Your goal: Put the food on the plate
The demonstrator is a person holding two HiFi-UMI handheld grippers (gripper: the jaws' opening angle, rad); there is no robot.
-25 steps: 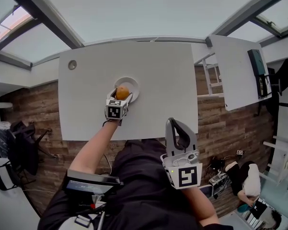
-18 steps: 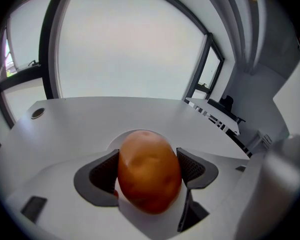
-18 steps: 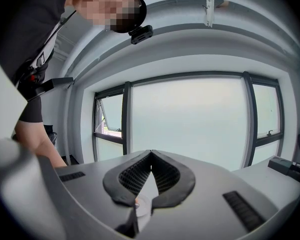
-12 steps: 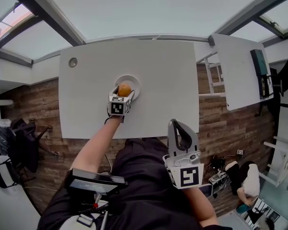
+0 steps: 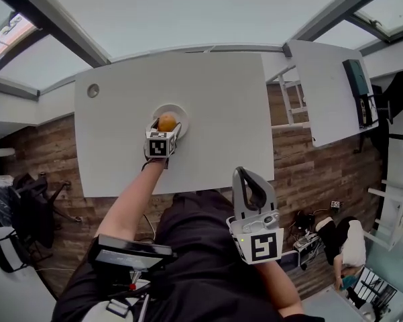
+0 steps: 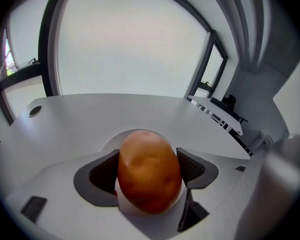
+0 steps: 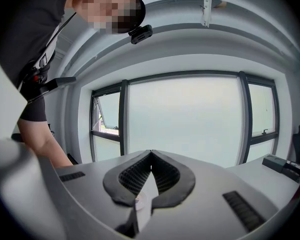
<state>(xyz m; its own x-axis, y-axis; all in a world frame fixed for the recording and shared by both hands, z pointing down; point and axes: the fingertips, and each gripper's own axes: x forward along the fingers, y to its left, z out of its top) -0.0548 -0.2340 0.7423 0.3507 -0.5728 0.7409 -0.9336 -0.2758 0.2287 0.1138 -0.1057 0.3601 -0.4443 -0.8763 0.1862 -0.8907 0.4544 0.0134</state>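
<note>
An orange-brown rounded piece of food (image 5: 167,121) (image 6: 150,169) sits between the jaws of my left gripper (image 5: 166,127) (image 6: 149,176), which is shut on it, both dark pads pressing its sides. It is over the small white plate (image 5: 180,109) (image 6: 111,141) on the white table (image 5: 214,99). Whether the food touches the plate I cannot tell. My right gripper (image 5: 245,172) (image 7: 150,152) is shut on nothing, its tips meeting. It is held off the table near the person's torso and points towards the windows.
A round cable hole (image 5: 92,90) (image 6: 35,111) is in the table's far left corner. A second white table (image 5: 322,92) with a dark device stands to the right. Chairs and bags are on the wood floor at the left (image 5: 27,200).
The left gripper has carried the food a little farther over the plate. The right gripper has stayed where it was.
</note>
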